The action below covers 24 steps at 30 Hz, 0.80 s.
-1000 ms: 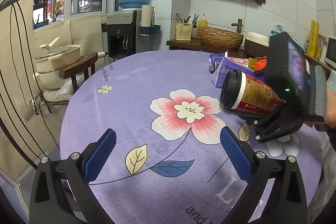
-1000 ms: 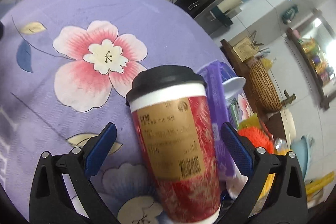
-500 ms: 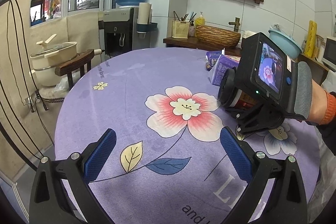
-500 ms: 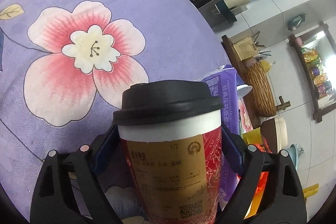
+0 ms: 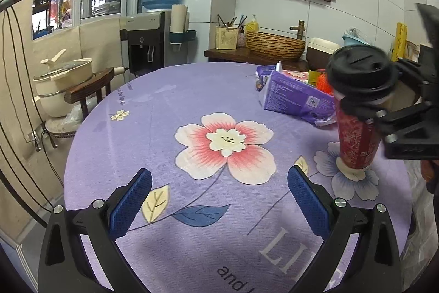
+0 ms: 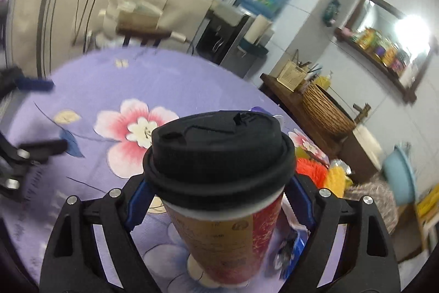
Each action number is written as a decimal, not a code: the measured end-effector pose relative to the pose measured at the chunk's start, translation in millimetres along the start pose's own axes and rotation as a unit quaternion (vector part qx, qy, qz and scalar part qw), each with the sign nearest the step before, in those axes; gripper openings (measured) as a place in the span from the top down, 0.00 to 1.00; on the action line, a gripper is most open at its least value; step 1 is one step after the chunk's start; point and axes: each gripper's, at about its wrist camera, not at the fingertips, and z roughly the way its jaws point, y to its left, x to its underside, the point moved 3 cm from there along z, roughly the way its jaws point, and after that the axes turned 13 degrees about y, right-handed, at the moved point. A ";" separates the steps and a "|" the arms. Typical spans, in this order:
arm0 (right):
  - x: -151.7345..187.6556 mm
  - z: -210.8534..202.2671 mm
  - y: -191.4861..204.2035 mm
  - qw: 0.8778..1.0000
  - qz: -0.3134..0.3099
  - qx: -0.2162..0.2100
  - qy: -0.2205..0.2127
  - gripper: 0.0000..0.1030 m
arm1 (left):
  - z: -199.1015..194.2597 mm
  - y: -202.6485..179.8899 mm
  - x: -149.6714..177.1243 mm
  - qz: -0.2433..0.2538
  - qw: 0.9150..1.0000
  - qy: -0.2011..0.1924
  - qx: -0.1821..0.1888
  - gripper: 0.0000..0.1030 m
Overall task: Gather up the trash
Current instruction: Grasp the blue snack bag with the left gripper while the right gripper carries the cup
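A round table covered in a purple cloth printed with a large pink flower fills both views. At the table's right side a tall red paper cup with a black lid stands upright on a pale blue printed flower, not far from the table's right edge. The right gripper is around the cup just under the lid, its blue pads at either side of the cup's upper wall; its jaws are closing, with the cup between them and the pads against it. The left gripper hovers over the near part of the cloth with its jaws wide apart and nothing between them — a broad stretch of bare cloth lies ahead of it, across the big flower to the far rim. Behind the cup, toward the far right edge, a crumpled purple carton lies on its side, with something orange and fuzzy just beyond it. Past the table's far edge stands a dark wooden counter — a woven basket sits on it.
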 end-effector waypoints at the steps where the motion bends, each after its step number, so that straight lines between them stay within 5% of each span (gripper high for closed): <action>1: 6.6 -10.1 -6.0 1.000 0.018 -0.008 -0.006 0.20 | 0.7 -3.7 -0.4 0.003 1.000 0.001 0.004 0.05; 12: 71.7 -85.1 -61.4 0.981 0.173 -0.053 -0.063 0.20 | 3.5 -66.0 -12.8 0.070 0.996 0.002 0.058 0.05; 24: 162.3 -145.4 -118.0 0.961 0.258 0.090 -0.051 0.20 | 27.4 -192.0 -41.0 0.189 0.969 0.023 0.158 0.05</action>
